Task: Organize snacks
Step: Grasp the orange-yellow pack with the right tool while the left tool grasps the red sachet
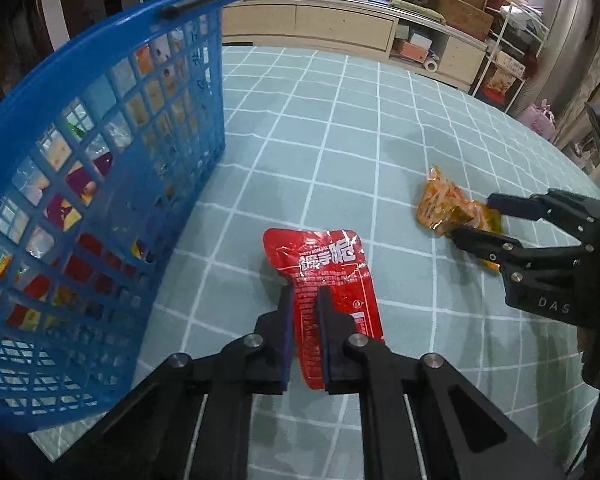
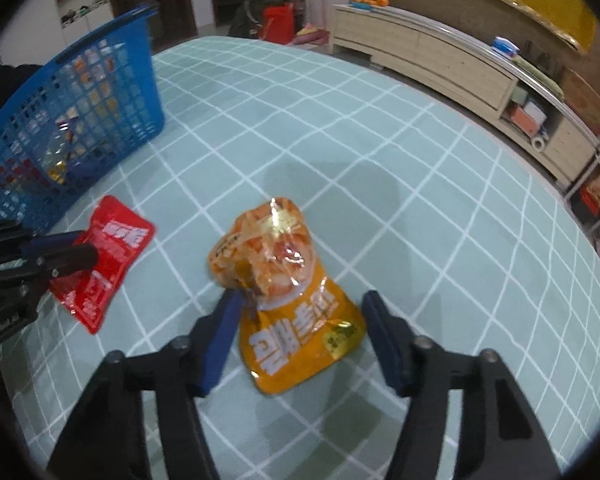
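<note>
A red snack packet [image 1: 324, 264] lies flat on the green checked tablecloth [image 1: 340, 140], and my left gripper [image 1: 304, 296] is shut on its near half. An orange snack packet [image 2: 284, 264] lies to its right. My right gripper [image 2: 300, 298] straddles the orange packet's lower part, its blue pads close to both edges with the jaws still apart. A blue plastic basket [image 1: 112, 32] holding several snack packets stands at the left, close beside the red packet. From the right wrist view the left gripper [image 2: 88, 246] grips the red packet [image 2: 116, 240] in front of the basket [image 2: 100, 92].
The tablecloth [image 2: 380, 160] stretches bare beyond both packets. A low wooden cabinet [image 1: 340, 28] runs along the far wall, with a white shelf rack [image 1: 508, 52] of boxes at its right end.
</note>
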Motion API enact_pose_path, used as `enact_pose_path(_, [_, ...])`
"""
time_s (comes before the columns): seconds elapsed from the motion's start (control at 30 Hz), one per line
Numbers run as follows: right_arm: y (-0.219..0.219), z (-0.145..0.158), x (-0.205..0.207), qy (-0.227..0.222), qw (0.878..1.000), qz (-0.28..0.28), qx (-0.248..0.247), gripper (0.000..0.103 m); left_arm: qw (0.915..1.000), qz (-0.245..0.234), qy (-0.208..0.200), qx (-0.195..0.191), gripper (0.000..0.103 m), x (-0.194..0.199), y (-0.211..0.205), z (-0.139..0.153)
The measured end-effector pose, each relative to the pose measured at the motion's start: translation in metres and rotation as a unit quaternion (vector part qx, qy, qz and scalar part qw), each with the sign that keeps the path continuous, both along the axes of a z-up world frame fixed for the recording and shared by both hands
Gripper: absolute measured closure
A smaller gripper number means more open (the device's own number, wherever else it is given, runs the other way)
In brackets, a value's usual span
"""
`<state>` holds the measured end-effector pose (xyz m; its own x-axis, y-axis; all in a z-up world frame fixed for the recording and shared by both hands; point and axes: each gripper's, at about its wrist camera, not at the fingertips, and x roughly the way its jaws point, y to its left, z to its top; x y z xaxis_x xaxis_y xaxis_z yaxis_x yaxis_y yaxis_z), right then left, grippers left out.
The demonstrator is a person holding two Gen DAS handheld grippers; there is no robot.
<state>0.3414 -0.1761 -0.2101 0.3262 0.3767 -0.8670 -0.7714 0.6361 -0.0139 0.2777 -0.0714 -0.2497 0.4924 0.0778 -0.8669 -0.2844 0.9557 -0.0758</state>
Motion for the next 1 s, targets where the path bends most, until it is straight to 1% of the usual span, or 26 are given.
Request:
enact_pose_path(0.03, [-0.001,0.0,-0.002,0.0,1.0,0.003,0.003,0.046,1.0,-0.001,-0.003,-0.006,0.096,-0.005,0.001,0.002])
enact_pose_path(0.07, [-0.002,0.001,-0.004,0.001,1.0,0.004,0.007,0.052,0.9998,-0.005,-0.005,-0.017,0.096,-0.005,0.003,0.002])
enact_pose_path(0.13, [-0.003,0.001,-0.008,-0.002,1.0,0.006,0.01,0.056,0.9994,-0.009,-0.004,-0.034,0.096,-0.01,0.005,0.001])
enact_pose_path(0.17, [-0.003,0.002,-0.011,-0.007,1.0,0.007,0.012,0.06,0.9992,-0.006,-0.002,-0.039,0.096,-0.013,0.006,0.0])
enact_pose_path(0.2, [-0.003,0.003,-0.012,-0.01,1.0,0.006,0.013,0.078,0.999,-0.006,0.002,-0.045,0.095,-0.013,0.005,-0.001])
enact_pose_path(0.27, [-0.004,0.005,-0.014,-0.005,1.0,-0.002,0.023,0.079,0.9988,-0.004,0.003,-0.048,0.086,-0.014,0.006,-0.002])
enact_pose_path(0.33, [-0.004,0.004,-0.017,-0.011,1.0,-0.01,0.024,0.079,0.9988,-0.006,0.006,-0.049,0.06,-0.013,0.004,-0.002])
enact_pose_path(0.4, [-0.004,0.004,-0.017,-0.011,0.999,-0.018,0.029,0.079,0.9989,-0.012,0.005,-0.045,0.056,-0.014,0.001,-0.001])
enact_pose_path(0.47, [-0.006,0.004,-0.017,-0.007,0.999,-0.025,0.038,0.079,0.9989,-0.022,0.003,-0.042,0.049,-0.016,-0.003,0.001])
enact_pose_path(0.5, [-0.007,0.004,-0.017,-0.005,0.999,-0.029,0.043,0.079,0.9985,-0.032,0.005,-0.043,0.043,-0.014,-0.006,0.001])
enact_pose_path(0.53, [-0.01,0.005,-0.016,0.0,0.998,-0.036,0.052,0.079,0.9982,-0.039,0.008,-0.045,0.042,-0.012,-0.008,0.001])
enact_pose_path(0.6, [-0.013,0.005,-0.015,0.009,0.997,-0.046,0.064,0.079,0.9969,-0.06,0.02,-0.047,0.042,-0.004,-0.015,-0.001])
enact_pose_path(0.67, [-0.017,0.006,-0.018,0.014,0.996,-0.053,0.073,0.079,0.9964,-0.067,0.025,-0.045,0.041,0.001,-0.019,-0.002])
enact_pose_path(0.73, [-0.02,0.007,-0.022,0.015,0.995,-0.056,0.079,0.079,0.9967,-0.062,0.031,-0.043,0.039,0.008,-0.021,-0.002])
enact_pose_path(0.83, [-0.021,0.009,-0.028,0.019,0.994,-0.063,0.085,0.079,0.9969,-0.06,0.044,-0.026,0.039,0.016,-0.026,-0.002])
enact_pose_path(0.87, [-0.022,0.009,-0.03,0.019,0.994,-0.064,0.085,0.079,0.9969,-0.058,0.049,-0.019,0.042,0.018,-0.027,-0.002])
enact_pose_path(0.9, [-0.022,0.01,-0.031,0.02,0.994,-0.066,0.086,0.079,0.997,-0.055,0.055,-0.004,0.05,0.018,-0.03,-0.002])
enact_pose_path(0.93, [-0.023,0.011,-0.033,0.021,0.993,-0.067,0.091,0.079,0.9968,-0.053,0.059,0.008,0.053,0.018,-0.031,-0.002])
enact_pose_path(0.97, [-0.023,0.012,-0.034,0.022,0.993,-0.068,0.094,0.079,0.9967,-0.057,0.058,0.007,0.055,0.018,-0.031,-0.002])
enact_pose_path(1.0, [-0.023,0.013,-0.035,0.024,0.993,-0.069,0.098,0.079,0.9967,-0.059,0.055,0.004,0.06,0.017,-0.03,-0.002])
